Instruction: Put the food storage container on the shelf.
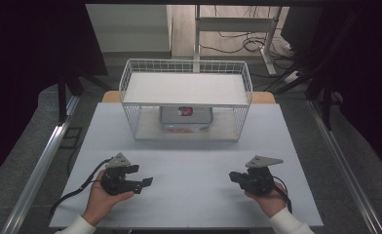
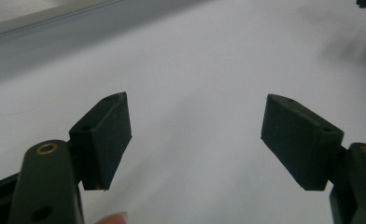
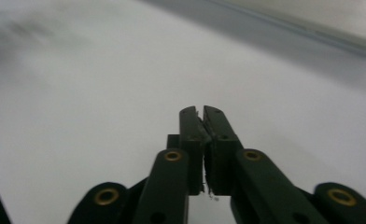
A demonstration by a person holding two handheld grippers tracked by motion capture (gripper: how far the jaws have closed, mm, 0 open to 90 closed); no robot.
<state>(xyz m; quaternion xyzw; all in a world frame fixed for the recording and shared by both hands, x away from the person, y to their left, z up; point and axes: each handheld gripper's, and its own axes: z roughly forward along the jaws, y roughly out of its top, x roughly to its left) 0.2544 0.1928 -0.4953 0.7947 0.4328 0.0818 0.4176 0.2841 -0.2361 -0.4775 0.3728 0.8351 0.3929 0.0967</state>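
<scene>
While two hands are resting on the near part of the table (image 1: pixel 189 146), each is holding one gripper, so two grippers are sitting on the grey top, well apart from each other. On the left side, the left hand (image 1: pixel 101 197) is cupping the left gripper (image 1: pixel 145 184) from below, with its cable trailing off toward the near left edge. Its jaws are standing wide apart and pointing toward the middle of the table; in the left gripper view the left gripper (image 2: pixel 195 140) is showing two separate pads (image 2: pixel 109 135) with bare tabletop between them, gripping and touching nothing (a fingertip is peeking in at the bottom edge).

Farther back, at the middle of the table, one white wire rack (image 1: pixel 185 100) is standing with two levels. Its upper shelf is lying bare, and one clear lidded box (image 1: pixel 186 119) with a red and dark label is sitting on the lower level, well away from both grippers.

On the right side, the right hand (image 1: pixel 269 200) is holding the right gripper (image 1: pixel 234 176), its tips pointing left toward the other one. In the right gripper view the right gripper (image 3: pixel 202 112) is showing its jaws pressed nearly together, with only a hairline gap and no object between them.
</scene>
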